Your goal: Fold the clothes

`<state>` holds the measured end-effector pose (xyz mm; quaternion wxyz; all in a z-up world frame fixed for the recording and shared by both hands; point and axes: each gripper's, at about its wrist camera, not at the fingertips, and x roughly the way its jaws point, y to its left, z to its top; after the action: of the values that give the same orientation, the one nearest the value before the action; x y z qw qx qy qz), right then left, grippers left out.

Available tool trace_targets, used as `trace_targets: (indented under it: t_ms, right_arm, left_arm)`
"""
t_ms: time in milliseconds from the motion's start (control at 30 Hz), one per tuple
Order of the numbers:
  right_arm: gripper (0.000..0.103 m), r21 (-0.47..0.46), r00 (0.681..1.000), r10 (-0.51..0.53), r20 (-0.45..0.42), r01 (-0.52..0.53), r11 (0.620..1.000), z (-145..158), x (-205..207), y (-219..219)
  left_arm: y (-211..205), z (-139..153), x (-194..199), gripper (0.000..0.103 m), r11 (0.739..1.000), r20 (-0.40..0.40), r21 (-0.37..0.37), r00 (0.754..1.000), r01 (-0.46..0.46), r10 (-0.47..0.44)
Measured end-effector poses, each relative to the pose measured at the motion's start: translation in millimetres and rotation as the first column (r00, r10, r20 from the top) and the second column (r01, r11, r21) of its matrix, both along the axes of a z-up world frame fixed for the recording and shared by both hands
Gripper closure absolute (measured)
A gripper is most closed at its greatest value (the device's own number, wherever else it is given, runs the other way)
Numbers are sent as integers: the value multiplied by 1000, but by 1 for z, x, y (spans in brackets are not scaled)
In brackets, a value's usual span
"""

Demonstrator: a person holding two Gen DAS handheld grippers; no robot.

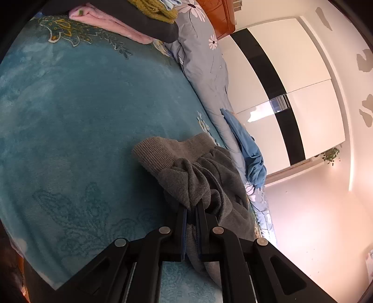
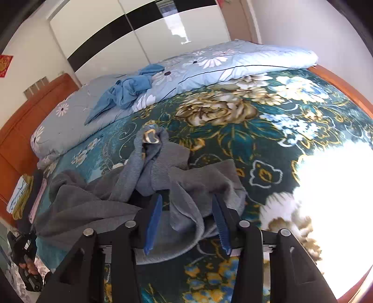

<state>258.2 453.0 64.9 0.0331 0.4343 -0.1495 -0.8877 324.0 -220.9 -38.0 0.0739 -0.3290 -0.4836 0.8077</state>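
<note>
Left gripper (image 1: 192, 209) pinched tight on bunched grey sweater (image 1: 202, 177), jaws nearly together with cloth between them; right gripper (image 2: 186, 209) jaws apart, a sweater fold (image 2: 186, 205) lying loose between the blue pads (image 2: 152, 223), not pressed. Sweater sprawls on near teal floral blanket (image 2: 268, 139), folded pile (image 1: 130, 21) far left, blue garment (image 2: 126, 91) on floral quilt (image 2: 221, 63) at far side

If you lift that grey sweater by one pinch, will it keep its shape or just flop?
Probably flop: the grey sweater lies crumpled on the blanket, and bunches into folds where the left gripper pinches it. The thick knit with ribbed cuff looks grippy, so unlikely to slip. It would likely drag when pulled.
</note>
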Motion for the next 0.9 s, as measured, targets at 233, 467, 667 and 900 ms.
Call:
trace_targets:
  t_ms: [233, 467, 667, 900]
  right_arm:
    - [65, 84, 987, 6, 160, -20, 996, -34, -39, -13]
    - [96, -66, 997, -25, 69, 30, 997, -2, -40, 2]
    - [96, -277, 958, -117, -261, 42, 960, 83, -7, 42]
    - [96, -325, 955, -295, 32, 289, 901, -19, 49, 99]
  left_arm:
    - [1, 3, 3, 96, 1000, -4, -8, 1000, 5, -5]
    - [3, 16, -2, 96, 1000, -27, -18, 999, 19, -19]
    - [11, 39, -1, 96, 998, -93, -54, 995, 36, -41]
    - [13, 33, 11, 96, 997, -93, -51, 994, 49, -54]
